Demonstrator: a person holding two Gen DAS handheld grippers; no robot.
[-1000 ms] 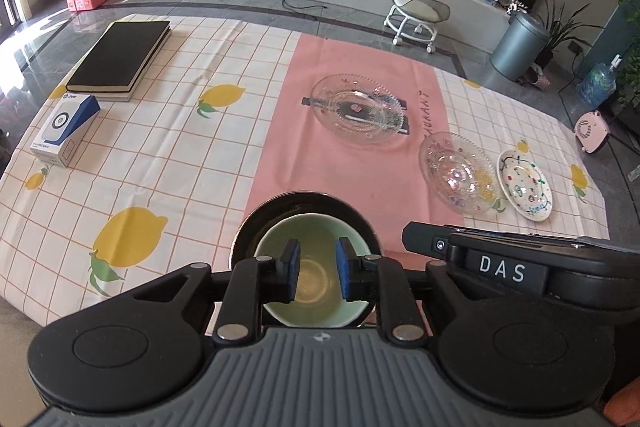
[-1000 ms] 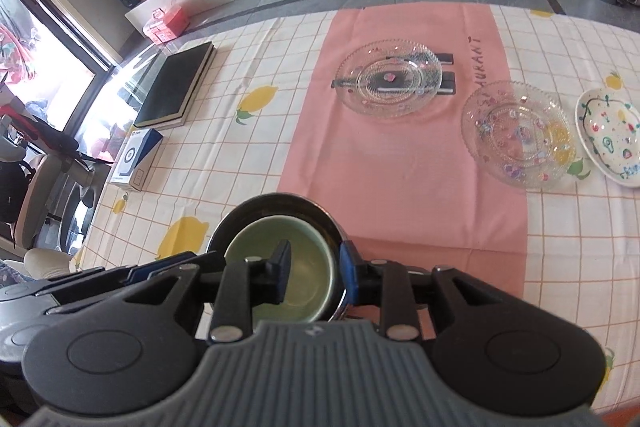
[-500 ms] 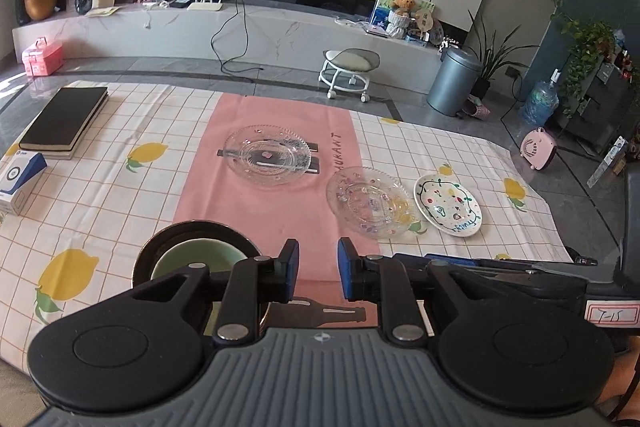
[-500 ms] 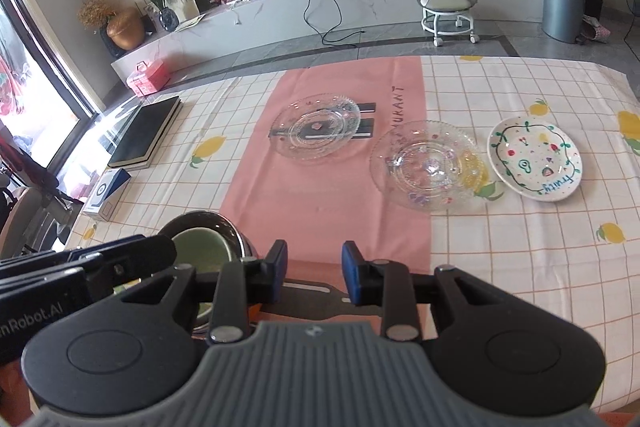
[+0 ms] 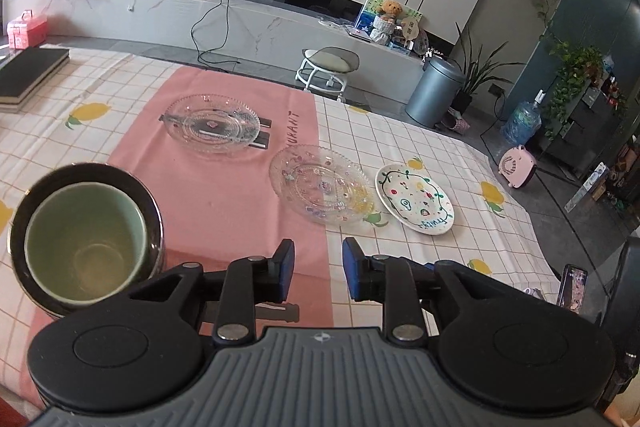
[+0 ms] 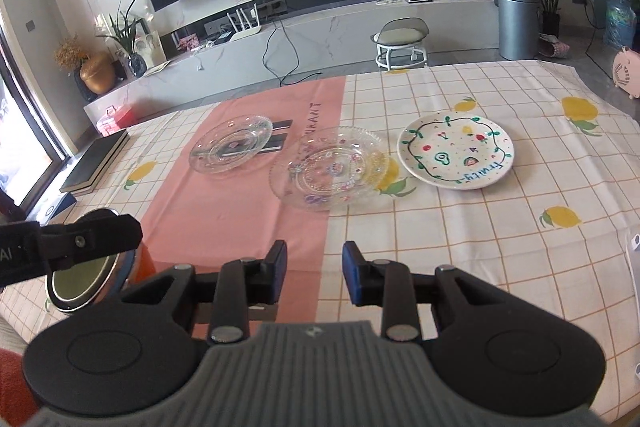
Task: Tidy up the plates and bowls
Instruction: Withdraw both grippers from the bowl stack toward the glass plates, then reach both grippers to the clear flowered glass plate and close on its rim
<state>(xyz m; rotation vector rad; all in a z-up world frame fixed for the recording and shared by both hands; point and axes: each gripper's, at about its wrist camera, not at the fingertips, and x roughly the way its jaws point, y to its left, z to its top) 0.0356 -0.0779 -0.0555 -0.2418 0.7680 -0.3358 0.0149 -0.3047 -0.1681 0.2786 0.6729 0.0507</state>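
The flowered glass plate (image 6: pixel 330 167) lies flat on the tablecloth (image 6: pixel 500 227), straddling the edge of the pink runner (image 6: pixel 240 211), dead ahead of my right gripper (image 6: pixel 314 273) and a little beyond its tips. Being round, it has no long axis and points nowhere; what matters is that its near rim faces me. Just to its right, almost rim to rim, sits the white painted plate (image 6: pixel 456 151), its lettering along the near right edge. Up and to the left, apart from both, is the plain clear glass plate (image 6: pixel 232 143) on the runner.

From my left gripper (image 5: pixel 316 269) the same flowered plate (image 5: pixel 320 187) is also ahead, slightly right of centre, so either hand could reach it; I judge the right one better lined up, and nearer the painted plate (image 5: pixel 414 197) too.

The green bowl (image 5: pixel 84 239) already nests inside the dark bowl (image 5: pixel 24 227), close by my left gripper's left side, near the table's front edge.

My left jaws have just been opening and stand parted with nothing between them. My right jaws are likewise parted and empty. I take the plates as what remains to stack.
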